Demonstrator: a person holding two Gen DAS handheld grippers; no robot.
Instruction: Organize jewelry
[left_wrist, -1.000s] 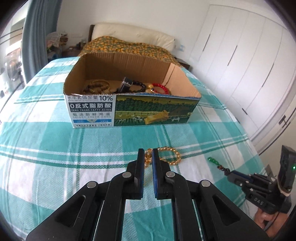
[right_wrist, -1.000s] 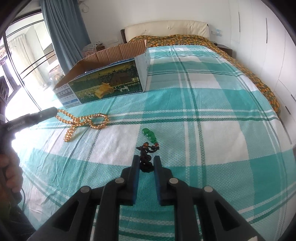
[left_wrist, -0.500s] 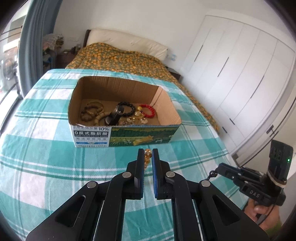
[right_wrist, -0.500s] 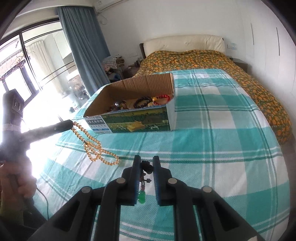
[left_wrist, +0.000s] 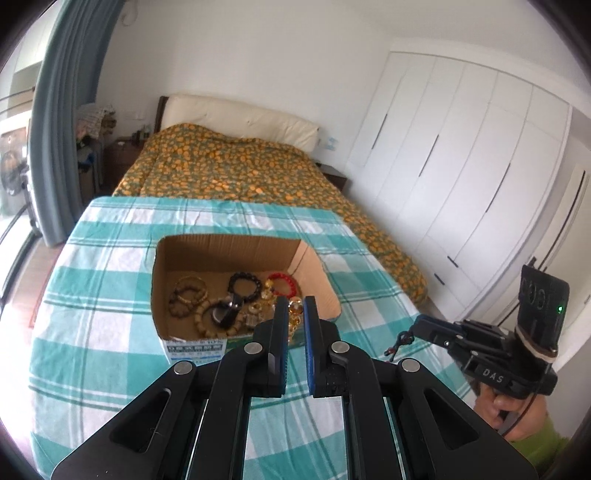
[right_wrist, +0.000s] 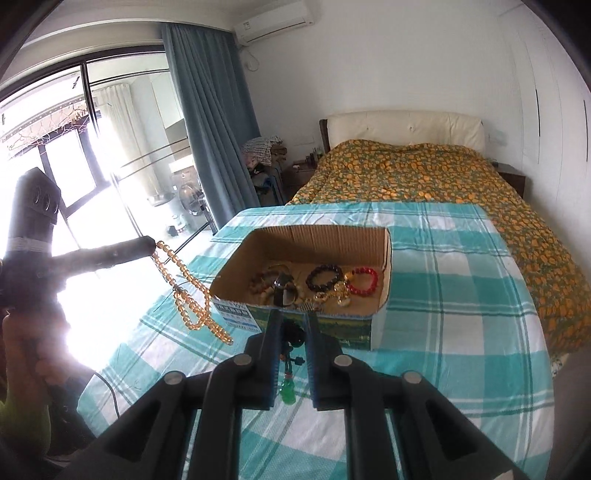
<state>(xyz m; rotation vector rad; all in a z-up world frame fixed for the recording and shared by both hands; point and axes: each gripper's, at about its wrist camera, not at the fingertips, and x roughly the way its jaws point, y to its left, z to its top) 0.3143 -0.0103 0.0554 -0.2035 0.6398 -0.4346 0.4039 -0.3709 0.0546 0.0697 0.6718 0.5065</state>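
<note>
An open cardboard box (left_wrist: 314, 264) (right_wrist: 373, 325) with several bracelets inside sits on the teal checked bedsheet. My left gripper (left_wrist: 294, 308) is shut on an amber bead necklace (left_wrist: 294, 314), held high above the bed near the box's front; the strand hangs from it in the right wrist view (right_wrist: 188, 295). My right gripper (right_wrist: 292, 321) is shut on a dark bead charm with a green pendant (right_wrist: 287, 391), lifted off the sheet in front of the box. It shows in the left wrist view (left_wrist: 413, 328) to the right of the box.
The teal checked sheet (left_wrist: 92, 295) covers the bed's near part, an orange-flowered quilt (left_wrist: 229, 173) the far part. White wardrobe doors (left_wrist: 461, 166) stand on the right. A blue curtain (right_wrist: 214, 129) and bright window (right_wrist: 55, 166) are on the left.
Both grippers have risen well above the bed, lifting the amber necklace and the green-pendant charm off the sheet. The box now lies below and ahead of both.
</note>
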